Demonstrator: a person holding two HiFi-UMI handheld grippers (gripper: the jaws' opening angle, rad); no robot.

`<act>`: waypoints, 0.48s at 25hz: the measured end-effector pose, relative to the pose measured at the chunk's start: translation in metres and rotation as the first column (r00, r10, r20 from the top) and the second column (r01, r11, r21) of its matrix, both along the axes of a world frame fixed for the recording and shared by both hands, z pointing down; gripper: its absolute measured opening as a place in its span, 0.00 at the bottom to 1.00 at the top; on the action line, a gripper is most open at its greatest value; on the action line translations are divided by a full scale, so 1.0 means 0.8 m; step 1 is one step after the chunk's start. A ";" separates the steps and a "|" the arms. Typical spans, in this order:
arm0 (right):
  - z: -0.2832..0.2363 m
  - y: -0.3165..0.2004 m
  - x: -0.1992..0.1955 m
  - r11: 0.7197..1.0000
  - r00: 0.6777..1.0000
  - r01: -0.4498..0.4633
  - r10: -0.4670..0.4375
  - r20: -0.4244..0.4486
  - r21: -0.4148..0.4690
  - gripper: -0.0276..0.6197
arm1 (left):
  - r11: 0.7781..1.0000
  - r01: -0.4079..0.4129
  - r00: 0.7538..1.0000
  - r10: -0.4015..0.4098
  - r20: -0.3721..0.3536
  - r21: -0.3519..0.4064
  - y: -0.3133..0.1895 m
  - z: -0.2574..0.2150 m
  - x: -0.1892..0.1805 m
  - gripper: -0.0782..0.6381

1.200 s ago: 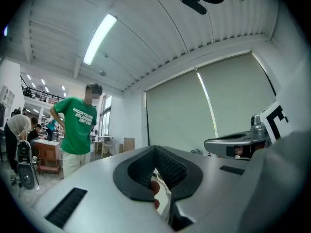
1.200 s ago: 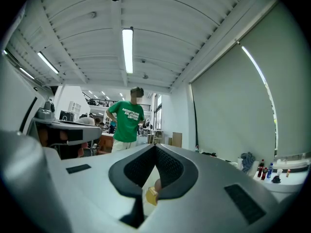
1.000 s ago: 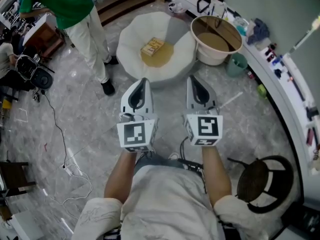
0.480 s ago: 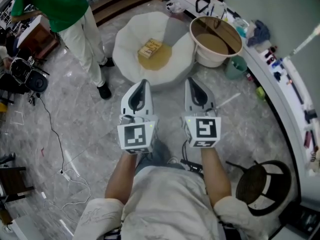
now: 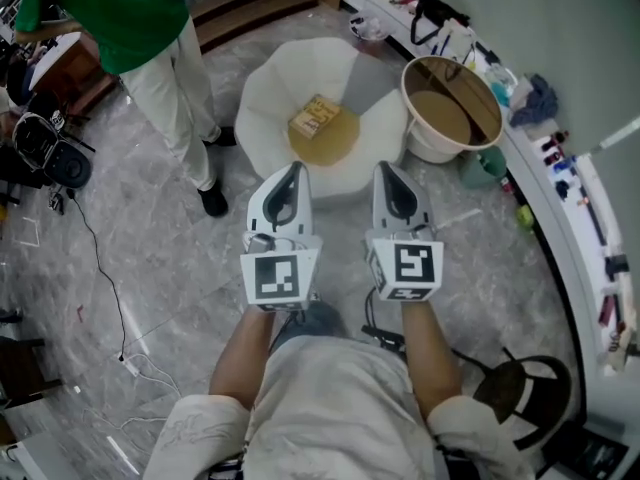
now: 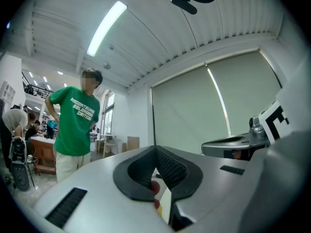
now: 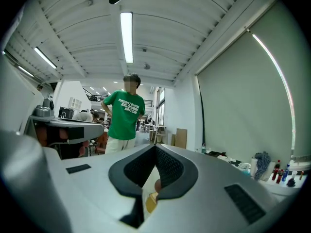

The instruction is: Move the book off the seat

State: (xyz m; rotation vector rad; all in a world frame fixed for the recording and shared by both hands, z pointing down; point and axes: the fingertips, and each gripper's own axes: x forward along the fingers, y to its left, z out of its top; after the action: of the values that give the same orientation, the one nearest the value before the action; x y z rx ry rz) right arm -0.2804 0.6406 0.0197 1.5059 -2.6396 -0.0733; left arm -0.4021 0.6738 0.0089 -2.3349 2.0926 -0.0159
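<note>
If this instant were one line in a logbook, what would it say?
book: on seat, untouched | left gripper: shut, empty, clear of book | right gripper: shut, empty, clear of book

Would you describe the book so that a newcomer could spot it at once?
Find the white, petal-shaped seat on the marble floor, beside the round tub. On its mustard cushion lies the book, a small tan rectangle, the only loose thing there.

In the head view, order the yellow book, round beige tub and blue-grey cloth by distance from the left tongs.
1. Yellow book, on the white seat, just ahead of left tongs.
2. Round beige tub, right of the seat.
3. Blue-grey cloth, on the counter, far right.
</note>
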 end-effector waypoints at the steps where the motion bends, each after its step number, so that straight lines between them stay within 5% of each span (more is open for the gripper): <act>1: 0.000 -0.010 -0.012 1.000 1.000 0.003 -0.003 0.001 0.001 0.04 | 1.000 0.000 1.000 0.000 -0.002 -0.003 -0.010 0.001 -0.011 0.11; 12: 0.006 -0.085 -0.077 1.000 1.000 -0.021 0.021 0.005 -0.004 0.04 | 1.000 -0.013 1.000 0.013 -0.011 -0.016 -0.083 0.014 -0.079 0.11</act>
State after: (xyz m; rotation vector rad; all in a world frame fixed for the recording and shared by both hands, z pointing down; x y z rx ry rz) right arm -0.3420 0.5724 0.0244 1.5337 -2.6259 -0.0626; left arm -0.4655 0.6075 0.0199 -2.3629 2.0893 -0.0202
